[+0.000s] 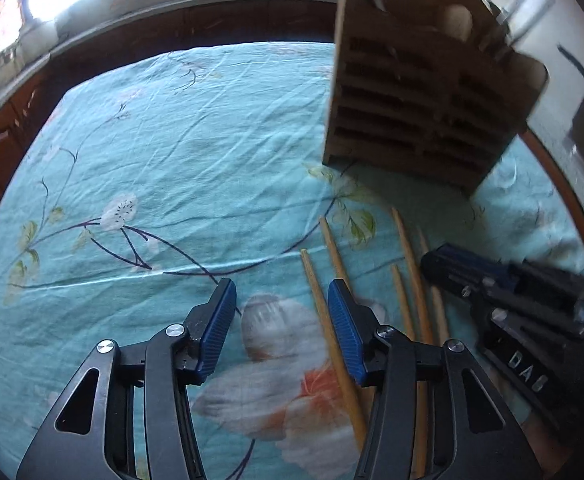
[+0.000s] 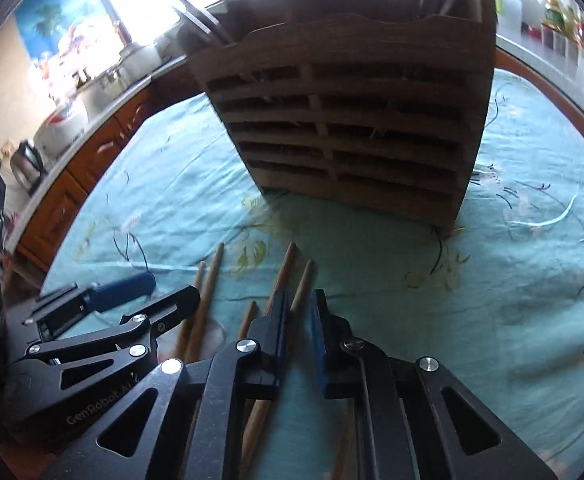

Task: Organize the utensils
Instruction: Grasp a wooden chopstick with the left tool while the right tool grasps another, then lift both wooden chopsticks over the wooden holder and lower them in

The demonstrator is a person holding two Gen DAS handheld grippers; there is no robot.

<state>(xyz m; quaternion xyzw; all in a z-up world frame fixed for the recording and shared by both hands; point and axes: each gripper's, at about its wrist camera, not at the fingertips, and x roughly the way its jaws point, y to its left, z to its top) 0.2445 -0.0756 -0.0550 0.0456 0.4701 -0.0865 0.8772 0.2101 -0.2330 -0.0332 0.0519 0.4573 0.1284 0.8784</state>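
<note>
Several wooden chopsticks (image 1: pixel 333 344) lie side by side on the teal flowered cloth, their tips toward a slatted wooden utensil holder (image 1: pixel 415 120). My left gripper (image 1: pixel 282 300) is open and empty, its right finger resting over one chopstick. In the right wrist view the chopsticks (image 2: pixel 208 288) lie in front of the holder (image 2: pixel 351 136), which has dark utensils standing in it. My right gripper (image 2: pixel 299 312) hangs low over the chopsticks with its jaws a narrow gap apart; one chopstick (image 2: pixel 300 288) runs between or under them, and I cannot tell if it is gripped.
The table is round with a wooden rim (image 1: pixel 563 200) and covered by the teal cloth (image 1: pixel 152 152). Brown kitchen cabinets and a counter (image 2: pixel 88 152) with a kettle and pots run behind. The left gripper (image 2: pixel 124 300) shows at the left of the right wrist view.
</note>
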